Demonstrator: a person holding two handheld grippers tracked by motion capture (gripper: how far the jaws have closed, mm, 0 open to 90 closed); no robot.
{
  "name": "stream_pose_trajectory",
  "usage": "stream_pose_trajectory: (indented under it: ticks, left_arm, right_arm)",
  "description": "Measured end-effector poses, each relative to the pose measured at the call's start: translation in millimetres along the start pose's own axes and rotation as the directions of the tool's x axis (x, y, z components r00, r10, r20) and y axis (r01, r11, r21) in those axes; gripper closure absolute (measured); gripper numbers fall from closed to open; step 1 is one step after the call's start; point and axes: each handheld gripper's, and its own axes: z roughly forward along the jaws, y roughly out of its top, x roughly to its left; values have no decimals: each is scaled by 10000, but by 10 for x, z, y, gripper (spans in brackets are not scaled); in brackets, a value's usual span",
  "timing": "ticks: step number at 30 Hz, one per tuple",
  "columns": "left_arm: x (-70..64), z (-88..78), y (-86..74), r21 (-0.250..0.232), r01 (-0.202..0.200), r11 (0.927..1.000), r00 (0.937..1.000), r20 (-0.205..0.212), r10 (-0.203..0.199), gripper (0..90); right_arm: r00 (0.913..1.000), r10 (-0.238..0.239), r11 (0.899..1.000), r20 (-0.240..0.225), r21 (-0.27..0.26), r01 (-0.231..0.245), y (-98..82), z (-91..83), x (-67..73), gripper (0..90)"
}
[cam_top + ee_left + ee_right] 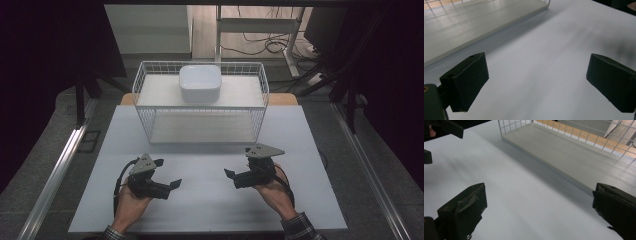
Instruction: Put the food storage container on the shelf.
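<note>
A white square bowl sits on the upper shelf of a white wire rack at the back of the white table. My left gripper rests low over the table at front left, open, with nothing between its jaws. My right gripper is at front right, also open and empty. The two point inward toward each other, both a little in front of the rack. The rack's lower shelf board lies ahead of the left jaws, and ahead of the right jaws it is the same shelf board.
In the right gripper view the left gripper shows dark at the top left. Beyond the table stand a desk frame with cables and dark stands. A metal rail runs along the floor at the left.
</note>
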Motion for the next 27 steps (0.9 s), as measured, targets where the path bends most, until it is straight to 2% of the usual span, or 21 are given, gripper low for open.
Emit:
stream_pose_trajectory:
  ticks: [4,10,15,18,19,20,23,24,27]
  left_arm:
    - [-5,-10,-68,132,31,9999,10000,-31,-30,37]
    - [-30,-20,-182,495,-156,9987,9995,-279,170,35]
    - [-53,-8,-290,794,-24,9968,9997,-240,44,33]
    - [-74,47,-359,1122,70,9937,9998,-195,-48,32]
    - [-92,100,-390,1423,21,9898,9999,-157,2,31]
    - [-92,100,-390,1423,21,9898,9999,-157,2,31]
    - [-105,173,-417,1903,-161,9816,9993,-297,221,31]
    - [-105,187,-423,1987,-188,9799,9991,-324,257,31]
    - [-91,194,-424,1985,-109,9800,9993,-324,177,31]
  right_arm:
    - [10000,73,10000,22,32,-73,-76,-35,0,0]
    - [9997,186,9995,126,266,-190,-253,-72,-2,0]
    - [9997,119,9984,233,553,-132,-379,-67,13,0]
    - [9998,132,9971,165,745,-144,-450,-49,31,0]
    - [9998,190,9952,112,960,-200,-503,-29,40,0]
    - [9997,217,9940,73,1072,-224,-531,-12,43,0]
    - [9997,205,9908,99,1336,-216,-582,23,45,0]
    - [9998,100,9877,168,1560,-125,-613,55,34,0]
    - [9996,64,9867,270,1624,-107,-627,68,18,0]
